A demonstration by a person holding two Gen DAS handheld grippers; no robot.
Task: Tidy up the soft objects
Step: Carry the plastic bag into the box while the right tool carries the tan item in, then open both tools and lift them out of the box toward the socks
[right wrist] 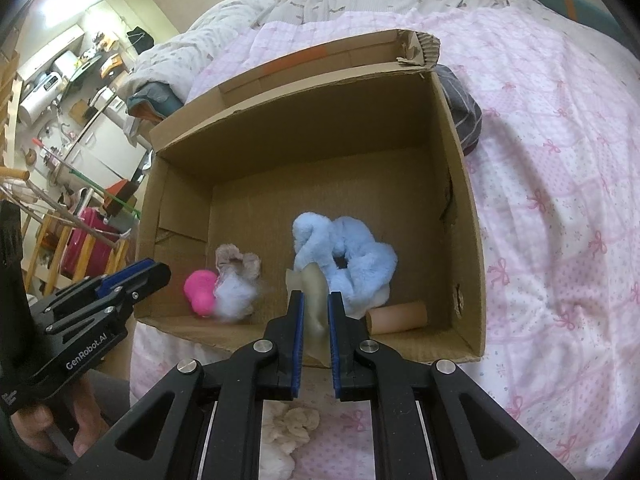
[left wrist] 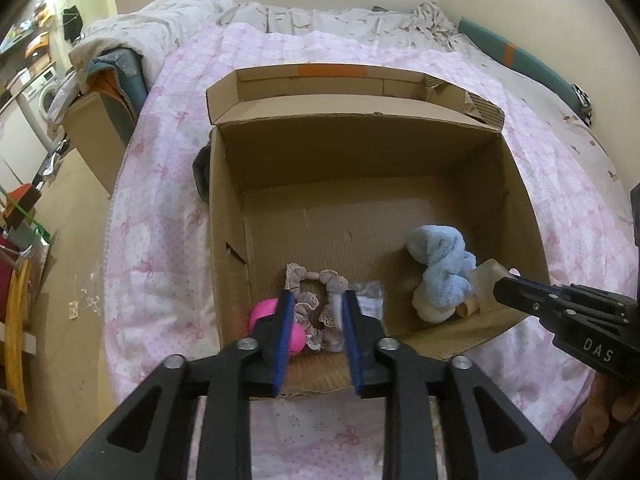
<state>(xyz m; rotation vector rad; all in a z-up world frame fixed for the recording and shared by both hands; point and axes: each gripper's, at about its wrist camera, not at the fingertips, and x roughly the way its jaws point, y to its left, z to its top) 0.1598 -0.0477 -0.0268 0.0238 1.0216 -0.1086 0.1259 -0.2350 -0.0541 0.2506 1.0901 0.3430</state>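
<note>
Scrunchies in box, both claws at near rim

Blue scrunchie point(right wrist: 346, 258) lies in cardboard box point(right wrist: 464, 184) just ahead of right claw point(right wrist: 314, 300), which pinches a beige cloth strip point(right wrist: 312, 292). Left claw point(left wrist: 316, 300) half open w/ nothing gripped, lace scrunchie point(left wrist: 316, 300) between its tips, pink ball point(left wrist: 262, 314) left.

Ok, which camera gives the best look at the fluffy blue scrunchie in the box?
The right wrist view: the blue scrunchie sits centred just beyond the right gripper, with its ring shape and hole showing. The left wrist view shows it off to the right, bunched up, ring shape unclear.
</note>
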